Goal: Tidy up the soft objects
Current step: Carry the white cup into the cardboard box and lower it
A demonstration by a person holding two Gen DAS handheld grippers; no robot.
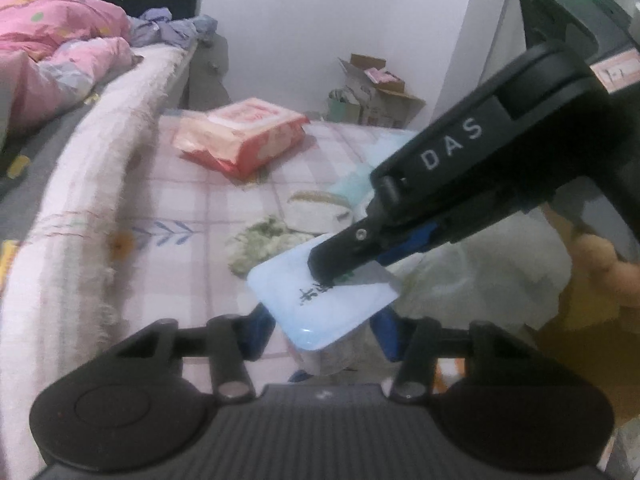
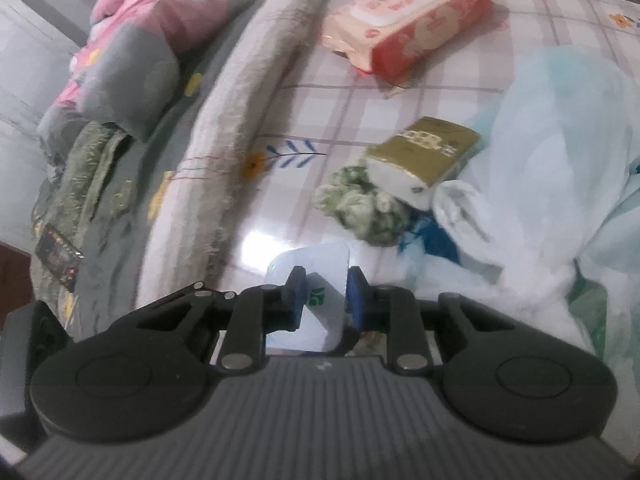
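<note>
Pale blue glossy tissue packet (image 1: 320, 300) is clamped by right tongs (image 2: 325, 296), above checked desk (image 2: 340, 112) | left tongs (image 1: 322, 332) apart, just beneath packet | grip should be kept firm, packet laid beside red wipes pack (image 2: 408, 20).

A light-blue tissue pack (image 1: 320, 300) with black lettering and a small green mark is held tilted above the checked surface. A red-and-white wipes pack (image 2: 408, 20) is laid flat at the far side, well apart. A gold-wrapped tissue pack (image 2: 428, 156) is seen lying tilted, touching a crumpled green-and-white cloth (image 2: 364, 204). White and pale-blue plastic bags (image 2: 540, 184) are heaped just beside these.
</note>
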